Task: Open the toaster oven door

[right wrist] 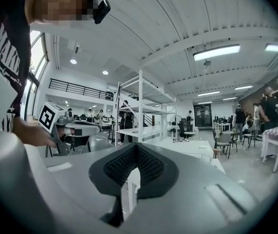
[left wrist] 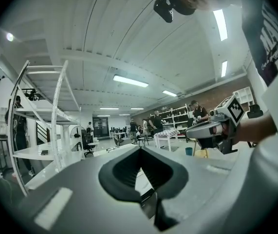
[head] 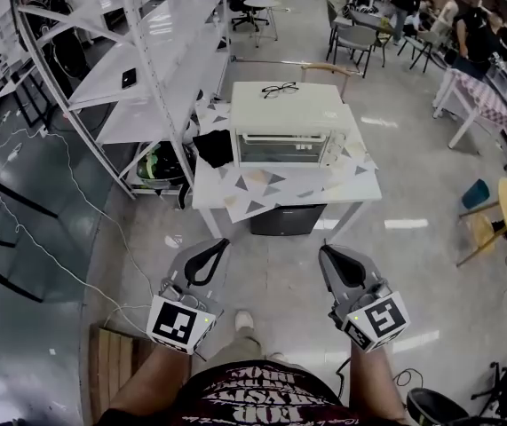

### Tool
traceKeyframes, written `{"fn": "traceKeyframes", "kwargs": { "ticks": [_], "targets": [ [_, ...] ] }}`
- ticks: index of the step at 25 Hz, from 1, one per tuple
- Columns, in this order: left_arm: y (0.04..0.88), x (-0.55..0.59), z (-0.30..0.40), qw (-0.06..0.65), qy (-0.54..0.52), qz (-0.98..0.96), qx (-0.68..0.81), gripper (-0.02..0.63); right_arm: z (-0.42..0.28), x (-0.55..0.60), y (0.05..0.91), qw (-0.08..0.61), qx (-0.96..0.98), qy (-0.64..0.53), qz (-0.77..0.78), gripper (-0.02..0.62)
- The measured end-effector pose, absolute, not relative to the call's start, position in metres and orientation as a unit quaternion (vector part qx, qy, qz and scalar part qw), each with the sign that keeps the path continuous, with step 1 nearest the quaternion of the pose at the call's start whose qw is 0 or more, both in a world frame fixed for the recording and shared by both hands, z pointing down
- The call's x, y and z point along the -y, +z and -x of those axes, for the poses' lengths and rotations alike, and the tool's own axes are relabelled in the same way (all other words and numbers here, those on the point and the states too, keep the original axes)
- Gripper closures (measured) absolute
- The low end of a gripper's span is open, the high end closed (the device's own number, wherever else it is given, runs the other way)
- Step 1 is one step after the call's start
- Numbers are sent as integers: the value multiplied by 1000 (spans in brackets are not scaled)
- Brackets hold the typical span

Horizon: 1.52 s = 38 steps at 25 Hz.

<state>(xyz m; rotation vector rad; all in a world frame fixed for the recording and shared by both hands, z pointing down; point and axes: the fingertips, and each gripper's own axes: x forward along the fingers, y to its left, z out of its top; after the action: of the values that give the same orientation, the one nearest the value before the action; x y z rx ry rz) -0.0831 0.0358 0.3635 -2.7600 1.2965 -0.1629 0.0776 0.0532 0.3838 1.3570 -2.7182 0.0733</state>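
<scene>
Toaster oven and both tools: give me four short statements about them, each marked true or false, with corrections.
1. The toaster oven has its door closed. True.
2. A pair of glasses lies on top of the toaster oven. True.
3. The left tool grips the door. False: it is held low, well short of the table, its jaws together on nothing.
4. The right tool is wide open. False: its jaws are together and hold nothing.
</scene>
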Motion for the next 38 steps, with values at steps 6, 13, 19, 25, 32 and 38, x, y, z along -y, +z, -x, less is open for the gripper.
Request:
{"fn": "traceKeyframes", "kwargs": {
  "ticks": [6, 13, 19, 25, 32, 38],
  "targets": [
    [379, -5, 91, 25, -65, 905, -420, 603, -67, -23, 390, 54, 893, 31, -445, 569],
    [378, 28, 95, 26, -57, 909, -411, 603, -60, 7, 391, 64, 890, 33, -449, 569],
    [370, 53, 98, 47, -44, 912, -405, 603, -57, 27, 383, 74, 886, 27, -458, 569],
    [365, 72, 103, 55, -38, 915, -397, 603, -49, 39, 371, 69, 882, 22, -466, 569],
    [361, 87, 100, 53, -26, 924, -379, 603, -52, 41, 359, 75, 869, 20, -489, 569],
    [365, 88, 88, 55, -30, 932, -357, 603, -64, 37, 356, 76, 859, 16, -506, 569]
  ]
}}
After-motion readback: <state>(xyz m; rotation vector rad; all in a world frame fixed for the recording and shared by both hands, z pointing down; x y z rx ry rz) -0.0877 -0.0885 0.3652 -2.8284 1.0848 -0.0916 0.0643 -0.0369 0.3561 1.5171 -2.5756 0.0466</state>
